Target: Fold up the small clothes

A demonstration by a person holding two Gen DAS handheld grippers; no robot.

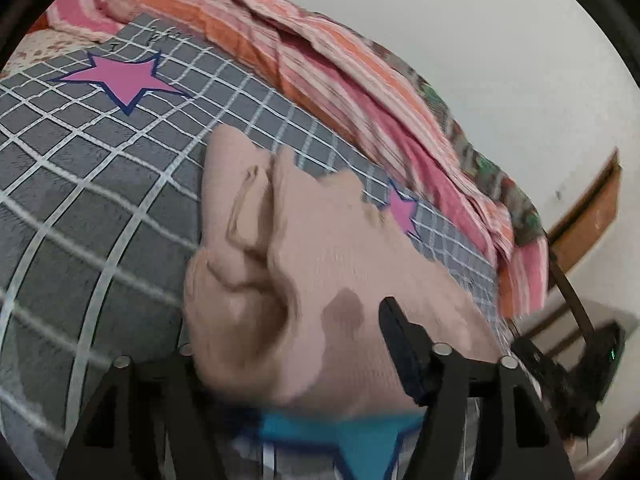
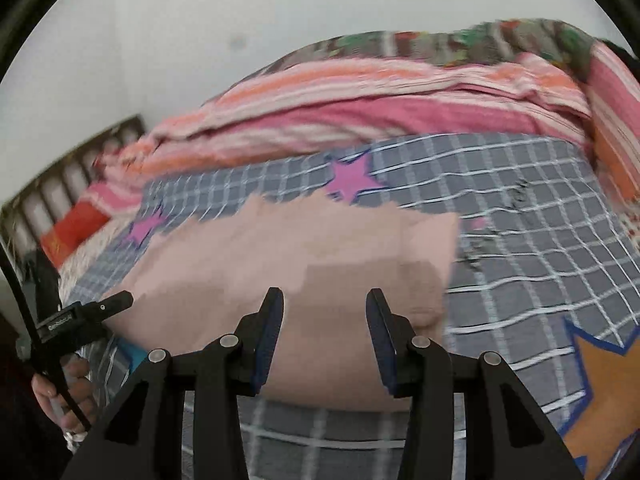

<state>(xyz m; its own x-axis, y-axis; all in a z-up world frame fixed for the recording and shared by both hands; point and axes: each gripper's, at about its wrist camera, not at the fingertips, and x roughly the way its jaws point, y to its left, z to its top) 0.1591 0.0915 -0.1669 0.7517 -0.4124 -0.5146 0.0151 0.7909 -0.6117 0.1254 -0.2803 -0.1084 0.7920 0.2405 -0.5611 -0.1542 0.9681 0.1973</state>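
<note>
A small beige-pink garment (image 1: pixel 312 256) lies on a grey checked blanket (image 1: pixel 100 184) with pink stars. In the left wrist view it is bunched into folds and drapes over the left finger, hiding it; only the right finger (image 1: pixel 400 344) shows, so my left gripper (image 1: pixel 296 340) looks wide apart around the cloth. In the right wrist view the garment (image 2: pixel 288 248) lies flatter. My right gripper (image 2: pixel 325 304) is open just above its near edge, holding nothing. The other gripper (image 2: pixel 80 312) shows at the left.
A pink and orange striped quilt (image 1: pixel 320 68) is heaped along the far side of the bed by a white wall. A wooden slatted headboard (image 2: pixel 60 172) and a red item (image 2: pixel 72 228) lie at one end. An orange star (image 2: pixel 600 384) marks the blanket.
</note>
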